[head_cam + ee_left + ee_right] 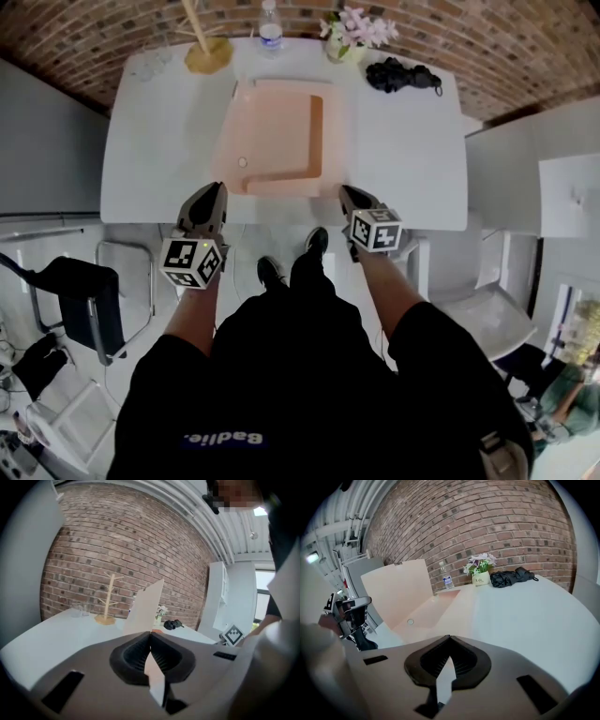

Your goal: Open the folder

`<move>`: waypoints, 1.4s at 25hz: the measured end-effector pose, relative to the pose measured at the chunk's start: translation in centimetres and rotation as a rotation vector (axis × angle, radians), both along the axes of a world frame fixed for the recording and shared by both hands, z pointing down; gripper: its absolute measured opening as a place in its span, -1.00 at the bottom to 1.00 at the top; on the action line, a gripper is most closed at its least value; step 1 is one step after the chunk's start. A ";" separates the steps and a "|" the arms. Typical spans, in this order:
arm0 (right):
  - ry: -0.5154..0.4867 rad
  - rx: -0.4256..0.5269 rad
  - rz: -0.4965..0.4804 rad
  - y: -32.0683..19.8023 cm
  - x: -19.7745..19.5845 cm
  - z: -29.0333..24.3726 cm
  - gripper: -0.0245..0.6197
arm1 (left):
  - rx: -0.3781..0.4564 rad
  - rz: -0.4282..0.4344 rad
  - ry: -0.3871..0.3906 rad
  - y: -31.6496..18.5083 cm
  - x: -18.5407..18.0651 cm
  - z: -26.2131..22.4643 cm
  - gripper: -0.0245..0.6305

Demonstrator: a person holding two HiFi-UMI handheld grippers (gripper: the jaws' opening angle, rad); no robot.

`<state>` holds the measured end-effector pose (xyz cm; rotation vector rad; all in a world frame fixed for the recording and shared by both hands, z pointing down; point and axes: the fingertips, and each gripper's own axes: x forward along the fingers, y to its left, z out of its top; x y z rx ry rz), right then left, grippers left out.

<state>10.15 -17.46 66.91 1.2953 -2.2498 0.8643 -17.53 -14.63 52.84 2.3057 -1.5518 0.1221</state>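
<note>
Pale pink plastic folder [281,131] lies flat mid white rectangular table [412,159], long side running away from the person; its cover flap [396,595] stands raised along the folder's left side with nothing touching it, probably propped by its own stiff crease, so the opening looks done or nearly done. Left gripper [212,192] sits just off the folder's near-left corner, jaws pressed together with nothing between them; its own view shows only the flap edge-on beyond the tips. Right gripper [351,195] sits just off the folder's near-right corner, jaws also closed and empty, clear of the pink sheet. Both look backed off to the table edge so the flap can stand free. Forearms reach forward from the body, marker cubes facing up, left tool close to level, right tool tipped down toward the tabletop. Beyond the folder's far edge: wooden branch stand on yellow base [206,52], clear plastic bottle [271,28], small pot of pink flowers [352,37], black folded umbrella [403,75] to the far right
</note>
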 end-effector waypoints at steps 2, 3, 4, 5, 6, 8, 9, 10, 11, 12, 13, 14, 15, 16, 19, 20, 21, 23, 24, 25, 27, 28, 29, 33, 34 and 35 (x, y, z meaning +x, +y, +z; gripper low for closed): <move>0.007 0.002 -0.009 0.1 -0.1 0.0 -0.84 | -0.030 -0.095 0.091 -0.1 -2.4 0.5 -0.91; 0.011 0.002 -0.013 0.1 -0.2 0.0 -0.84 | -0.047 -0.149 0.143 -0.1 -3.6 0.9 -0.92; 0.013 0.003 -0.017 0.1 -0.3 0.1 -0.84 | -0.062 -0.199 0.188 -0.1 -4.8 1.3 -0.92; 0.015 0.003 -0.019 0.1 -0.3 0.1 -0.84 | -0.074 -0.241 0.224 0.0 -5.7 1.7 -0.92; 0.015 0.003 -0.022 0.1 -0.3 0.1 -0.84 | -0.083 -0.276 0.249 0.1 -6.5 2.2 -0.92; 0.014 0.005 -0.030 0.1 -0.2 0.1 -0.84 | -0.098 -0.327 0.273 0.2 -7.8 3.0 -0.92; 0.014 0.009 -0.034 0.1 -0.3 0.0 -0.84 | -0.106 -0.350 0.282 0.2 -8.3 3.4 -0.92; 0.014 0.013 -0.040 0.1 -0.3 -0.1 -0.84 | -0.114 -0.374 0.294 0.2 -8.9 3.9 -0.92; 0.014 0.017 -0.045 0.1 -0.3 -0.1 -0.84 | -0.123 -0.399 0.308 0.3 -9.5 4.4 -0.92; 0.016 0.019 -0.051 0.1 -0.4 -0.1 -0.84 | -0.134 -0.423 0.320 0.4 -10.1 4.9 -0.92; 0.019 0.021 -0.056 0.2 -0.4 -0.1 -0.84 | -0.146 -0.444 0.331 0.5 -10.5 5.5 -0.92; 0.022 0.024 -0.060 0.2 -0.5 -0.1 -0.84 | -0.159 -0.460 0.340 0.6 -10.9 6.0 -0.92; 0.026 0.027 -0.064 0.1 -0.5 -0.1 -0.84 | -0.174 -0.472 0.349 0.6 -11.1 6.5 -0.92; 0.028 0.029 -0.065 0.0 -0.4 -0.1 -0.84 | -0.188 -0.485 0.360 0.6 -11.3 7.0 -0.92; 0.034 0.038 -0.064 -0.3 -0.2 -0.3 -0.84 | -0.220 -0.537 0.400 0.6 -11.9 8.0 -0.92; 0.036 0.039 -0.065 -0.4 -0.2 -0.3 -0.84 | -0.226 -0.554 0.408 0.6 -12.1 8.3 -0.92; 0.039 0.039 -0.067 -0.4 -0.1 -0.3 -0.84 | -0.231 -0.569 0.415 0.6 -12.4 8.5 -0.92; 0.042 0.039 -0.068 -0.5 0.0 -0.3 -0.84 | -0.247 -0.592 0.427 0.6 -12.9 9.2 -0.91; 0.044 0.039 -0.068 -0.6 0.1 -0.3 -0.84 | -0.257 -0.603 0.434 0.6 -13.2 9.6 -0.91; 0.045 0.039 -0.067 -0.6 0.1 -0.3 -0.84 | -0.268 -0.615 0.441 0.6 -13.6 10.0 -0.91; 0.047 0.037 -0.064 -0.8 0.3 -0.3 -0.84 | -0.291 -0.641 0.459 0.7 -14.3 11.0 -0.91; 0.048 0.035 -0.064 -0.8 0.4 -0.3 -0.84 | -0.301 -0.653 0.467 0.8 -14.5 11.5 -0.91; 0.049 0.033 -0.064 -0.8 0.4 -0.2 -0.84 | -0.310 -0.662 0.470 0.9 -14.8 12.0 -0.91; 0.057 0.033 -0.067 -1.1 0.6 -0.3 -0.84 | -0.348 -0.672 0.462 0.9 -15.3 13.4 -0.91; 0.059 0.034 -0.066 -1.3 0.7 -0.3 -0.84 | -0.357 -0.676 0.464 1.0 -15.3 13.7 -0.91; 0.061 0.034 -0.066 -1.3 0.7 -0.3 -0.84 | -0.365 -0.682 0.469 1.0 -15.4 14.0 -0.91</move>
